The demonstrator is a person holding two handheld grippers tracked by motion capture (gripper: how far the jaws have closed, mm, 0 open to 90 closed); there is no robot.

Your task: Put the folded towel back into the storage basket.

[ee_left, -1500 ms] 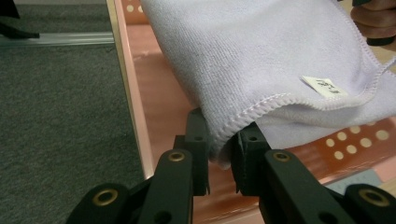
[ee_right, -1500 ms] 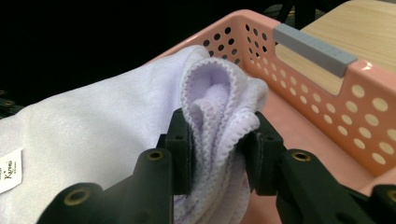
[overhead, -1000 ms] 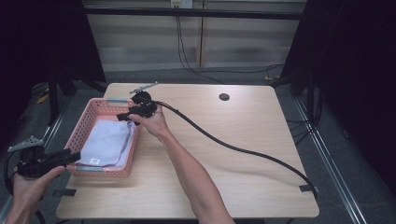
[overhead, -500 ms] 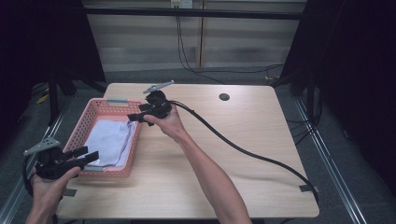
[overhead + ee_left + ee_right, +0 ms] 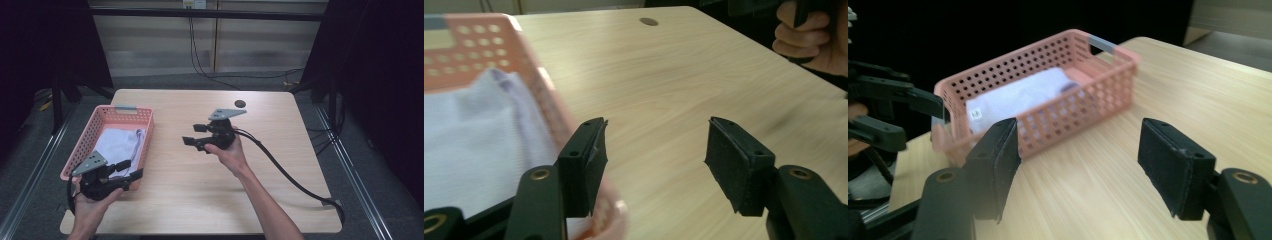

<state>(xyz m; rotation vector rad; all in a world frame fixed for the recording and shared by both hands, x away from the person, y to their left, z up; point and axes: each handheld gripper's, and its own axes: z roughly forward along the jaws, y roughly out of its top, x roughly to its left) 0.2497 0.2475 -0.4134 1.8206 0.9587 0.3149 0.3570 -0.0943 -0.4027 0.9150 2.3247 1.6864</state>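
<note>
A pink perforated basket [image 5: 146, 118] stands at the table's left with a white folded cloth [image 5: 119, 146] lying in it. My left gripper [image 5: 131, 169] hovers at the basket's near right corner. Its jaws have just been opening and are open, gripping nothing. In the left gripper view the left gripper [image 5: 656, 125] straddles bare wood, with the basket rim [image 5: 551, 95] and cloth [image 5: 474, 130] under its left jaw. My right gripper [image 5: 191, 135] is held above the table's middle, open and empty, pointing left. In the right gripper view the right gripper [image 5: 1078, 125] faces the basket [image 5: 1058, 115] and cloth [image 5: 1023, 95].
A dark round cap [image 5: 240, 104] sits in the tabletop near the far edge. The right gripper's black cable [image 5: 290, 175] trails across the table's right half to the near right corner. The hand that holds the right gripper [image 5: 804, 35] appears top right in the left gripper view.
The right gripper has drawn away from the basket's far right corner to the table's middle. The left gripper has come in from off the table's left to the basket's near right corner.
</note>
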